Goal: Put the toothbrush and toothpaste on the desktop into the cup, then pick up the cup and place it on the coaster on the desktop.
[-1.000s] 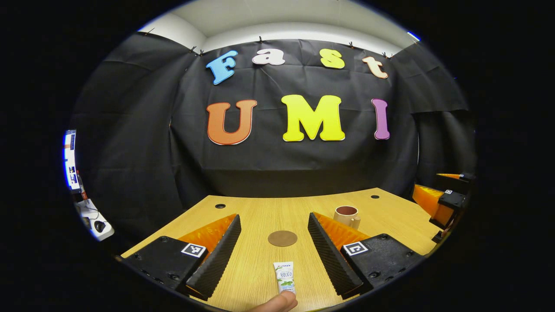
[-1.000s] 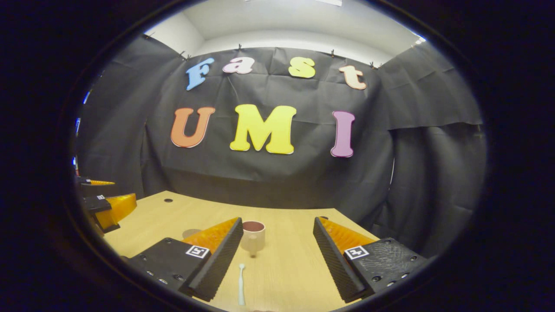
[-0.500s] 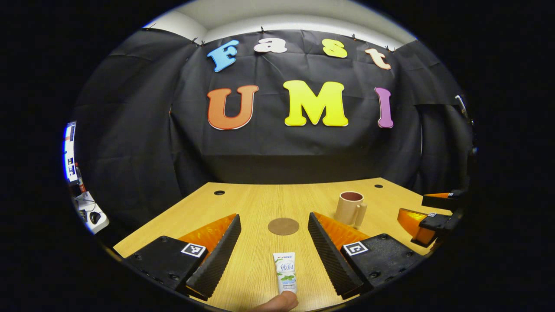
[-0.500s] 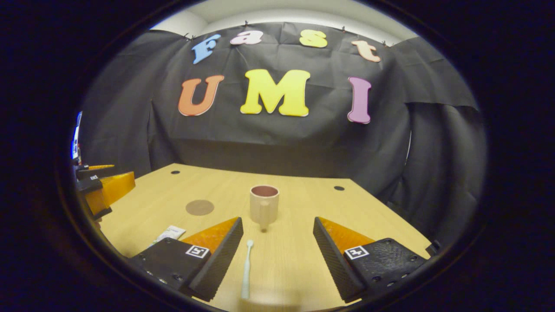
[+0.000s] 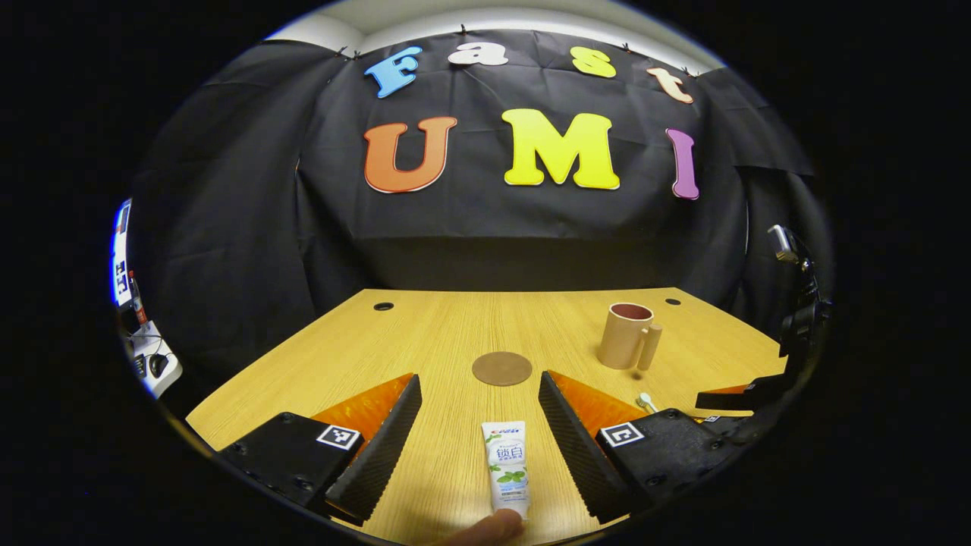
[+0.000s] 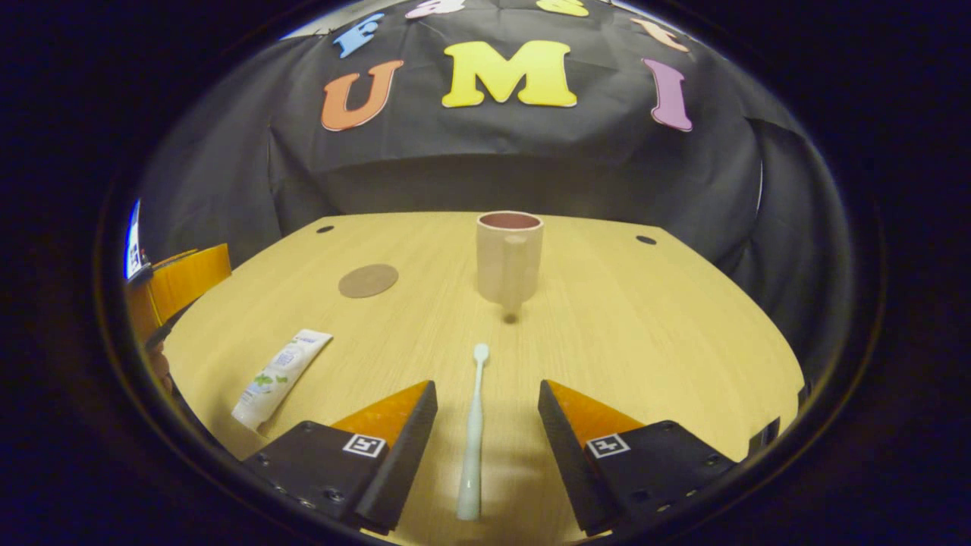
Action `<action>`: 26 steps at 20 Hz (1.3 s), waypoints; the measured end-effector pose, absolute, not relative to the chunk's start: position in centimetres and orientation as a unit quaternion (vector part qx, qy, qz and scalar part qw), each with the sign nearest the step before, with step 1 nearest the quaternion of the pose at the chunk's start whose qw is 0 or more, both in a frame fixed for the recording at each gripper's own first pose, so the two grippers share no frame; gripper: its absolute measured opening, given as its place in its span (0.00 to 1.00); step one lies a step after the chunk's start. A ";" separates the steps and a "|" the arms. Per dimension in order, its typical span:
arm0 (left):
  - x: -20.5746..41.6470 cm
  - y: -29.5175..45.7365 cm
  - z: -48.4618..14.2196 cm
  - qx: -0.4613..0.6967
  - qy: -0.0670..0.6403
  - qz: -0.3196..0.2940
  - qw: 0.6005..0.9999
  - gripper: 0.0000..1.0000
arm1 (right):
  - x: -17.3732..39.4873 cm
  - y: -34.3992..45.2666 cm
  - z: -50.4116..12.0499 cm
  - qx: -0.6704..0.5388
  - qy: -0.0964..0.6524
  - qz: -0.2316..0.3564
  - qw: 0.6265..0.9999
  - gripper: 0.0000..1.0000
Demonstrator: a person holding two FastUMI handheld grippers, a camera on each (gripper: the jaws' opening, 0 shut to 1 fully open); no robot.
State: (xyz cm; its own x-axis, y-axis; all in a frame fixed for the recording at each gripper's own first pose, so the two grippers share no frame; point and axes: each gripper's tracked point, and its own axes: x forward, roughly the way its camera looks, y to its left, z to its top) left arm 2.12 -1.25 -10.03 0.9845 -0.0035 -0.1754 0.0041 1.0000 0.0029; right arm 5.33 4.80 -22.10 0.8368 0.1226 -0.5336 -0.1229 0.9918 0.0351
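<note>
The toothbrush (image 6: pixel 473 432) lies flat on the desktop (image 6: pixel 645 326) at the lower centre of the right gripper view, handle toward the bottom edge and head pointing up the frame at the cup (image 6: pixel 508 256). It runs straight up the gap between the fingers of the right gripper (image 6: pixel 485 398), which stand well apart, touching nothing. The cup stands upright above it at frame centre, its handle facing the camera, with nothing inside that can be made out.

The toothpaste (image 5: pixel 507 469) lies flat at the lower centre of the left gripper view, crimped end up the frame, cap end at the bottom edge where a fingertip (image 5: pixel 485 528) shows. It sits between the spread fingers of the left gripper (image 5: pixel 479 398), which also hold nothing. Above it, at mid-frame, is the round coaster (image 5: pixel 501 368), bare; the cup stands to the right of that, well apart from it.

The step in hand looks like the first one: both grippers are lined up over their items, neither yet gripped. By my reading, the next move calls for lowering each gripper until its fingers straddle the item, then closing on it. The toothbrush is thin and low on the wood, so the fingers probably must come right down to the surface. The lift into the cup then needs each item tipped upright.
</note>
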 end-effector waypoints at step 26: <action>2.5 -3.5 -18.0 -0.026 0.261 -0.038 0.964 0.96 | 5.1 5.4 -23.8 0.003 0.322 0.101 0.941 0.00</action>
State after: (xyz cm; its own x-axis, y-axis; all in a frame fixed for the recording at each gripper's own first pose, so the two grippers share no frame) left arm 2.47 -3.52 -18.04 0.8607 -0.0863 -0.5017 0.0589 0.9958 -0.0703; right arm 5.10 5.44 -23.83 0.7724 0.1916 -0.6056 -0.1878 0.9797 0.0704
